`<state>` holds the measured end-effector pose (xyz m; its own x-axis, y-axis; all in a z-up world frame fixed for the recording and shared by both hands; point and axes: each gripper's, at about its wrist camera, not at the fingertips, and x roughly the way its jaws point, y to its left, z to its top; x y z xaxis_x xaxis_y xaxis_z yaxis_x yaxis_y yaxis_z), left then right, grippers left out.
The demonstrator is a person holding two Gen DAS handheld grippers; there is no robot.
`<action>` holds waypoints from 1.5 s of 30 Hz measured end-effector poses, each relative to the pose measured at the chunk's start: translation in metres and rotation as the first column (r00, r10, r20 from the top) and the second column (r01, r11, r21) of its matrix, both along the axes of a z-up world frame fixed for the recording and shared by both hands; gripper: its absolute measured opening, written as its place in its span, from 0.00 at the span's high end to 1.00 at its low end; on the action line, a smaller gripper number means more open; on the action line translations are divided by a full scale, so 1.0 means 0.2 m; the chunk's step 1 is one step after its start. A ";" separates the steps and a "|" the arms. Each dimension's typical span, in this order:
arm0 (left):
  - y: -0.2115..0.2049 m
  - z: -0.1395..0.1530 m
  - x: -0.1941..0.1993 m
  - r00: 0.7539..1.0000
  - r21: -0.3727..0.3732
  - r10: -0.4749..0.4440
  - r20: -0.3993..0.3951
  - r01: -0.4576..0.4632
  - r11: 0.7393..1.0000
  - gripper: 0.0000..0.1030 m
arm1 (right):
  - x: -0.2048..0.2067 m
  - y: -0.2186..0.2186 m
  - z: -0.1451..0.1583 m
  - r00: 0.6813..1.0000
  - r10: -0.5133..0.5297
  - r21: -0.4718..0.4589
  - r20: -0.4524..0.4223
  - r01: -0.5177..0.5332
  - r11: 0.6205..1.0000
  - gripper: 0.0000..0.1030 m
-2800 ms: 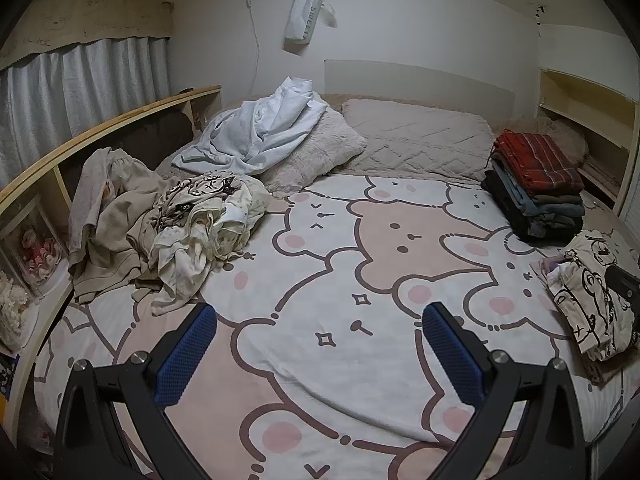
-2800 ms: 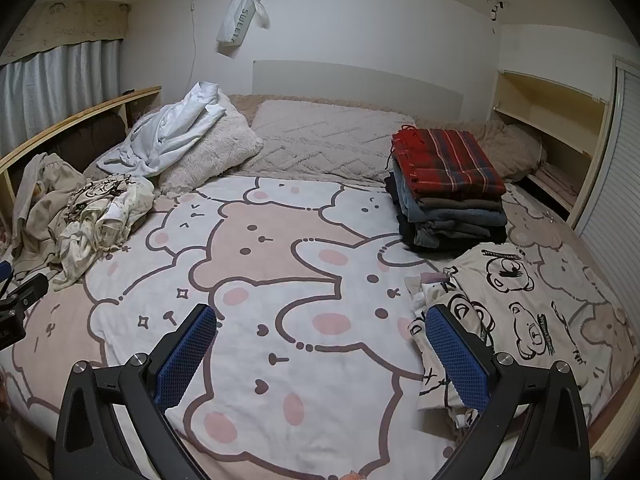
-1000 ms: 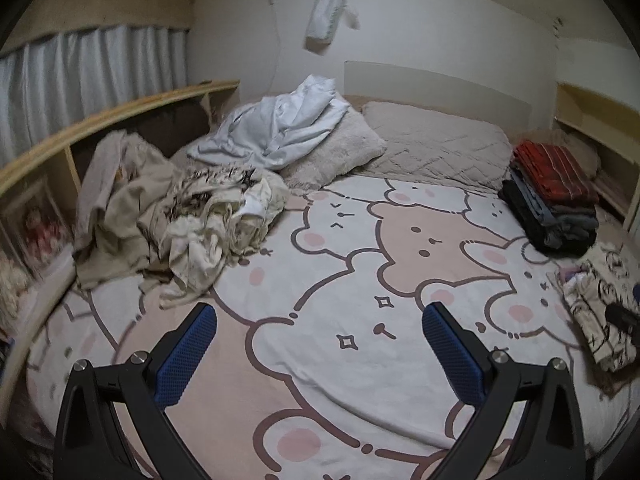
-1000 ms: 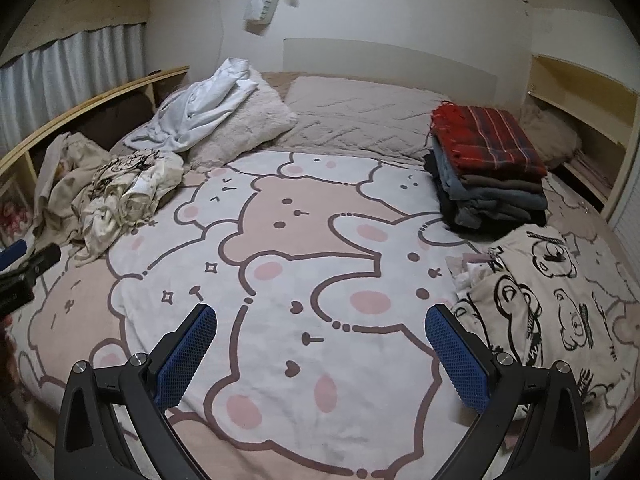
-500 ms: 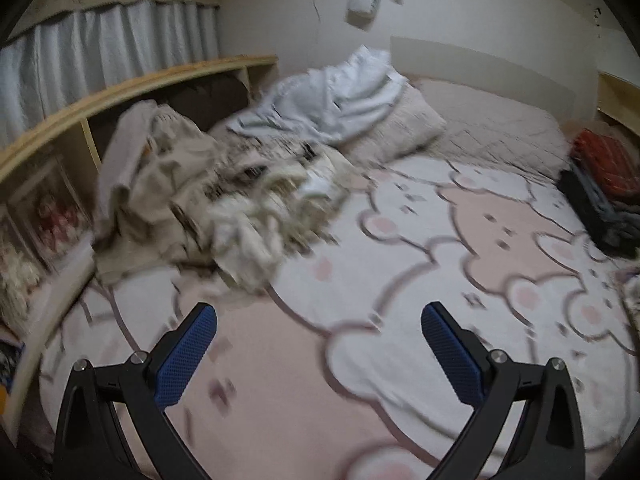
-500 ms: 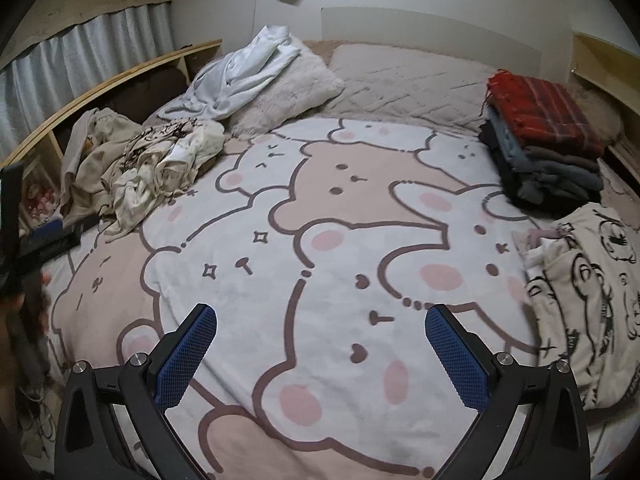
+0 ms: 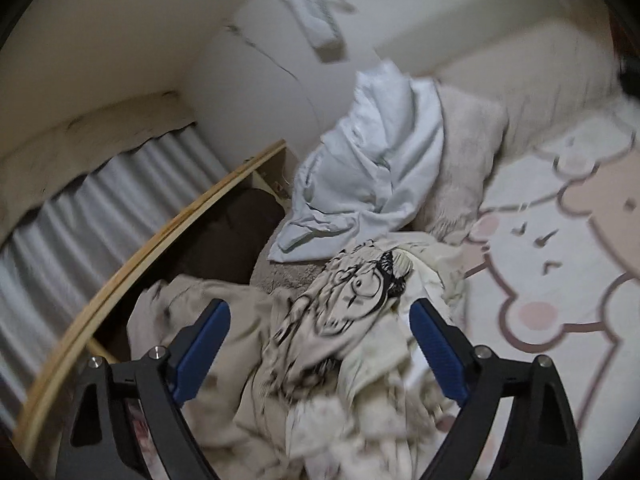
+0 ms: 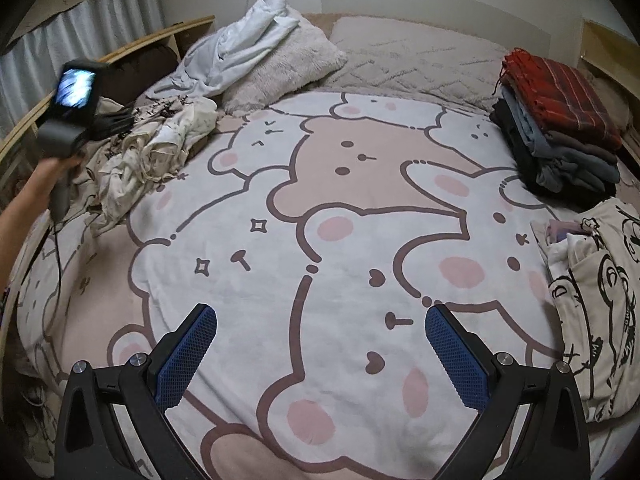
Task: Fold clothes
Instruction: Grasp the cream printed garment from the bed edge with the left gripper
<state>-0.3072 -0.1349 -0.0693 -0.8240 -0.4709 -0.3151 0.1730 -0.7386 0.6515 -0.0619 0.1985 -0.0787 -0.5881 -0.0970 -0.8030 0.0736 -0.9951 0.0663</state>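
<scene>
No lettering, label, brand or number is clear enough to read anywhere here.

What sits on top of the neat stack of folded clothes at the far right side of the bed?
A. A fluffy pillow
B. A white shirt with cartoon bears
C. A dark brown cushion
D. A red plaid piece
D: in the right wrist view the stack of folded clothes is topped by a red plaid piece, with grey, blue and black layers beneath it.
</scene>
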 end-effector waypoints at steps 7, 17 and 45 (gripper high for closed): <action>0.09 -0.26 -0.42 0.977 -0.170 0.118 0.180 -0.087 0.982 0.18 | -0.10 0.04 -0.03 0.999 -0.023 0.004 0.046 0.023 1.000 0.00; -0.09 -0.32 -0.64 0.935 0.036 0.143 0.324 -0.163 0.986 0.81 | -0.17 0.05 -0.07 0.996 -0.024 0.043 0.085 0.021 0.999 0.00; 0.14 2.02 0.82 0.820 0.224 -0.312 -0.481 0.459 0.860 0.96 | 0.08 0.15 0.30 0.981 0.028 -0.183 -0.191 -0.064 0.981 0.00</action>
<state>-0.1432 -0.1066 0.3339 -0.9995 -0.0206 0.0235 0.0268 -0.9523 0.3040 -0.0466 0.2292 -0.0188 -0.7172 -0.2657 -0.6443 0.1478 -0.9614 0.2320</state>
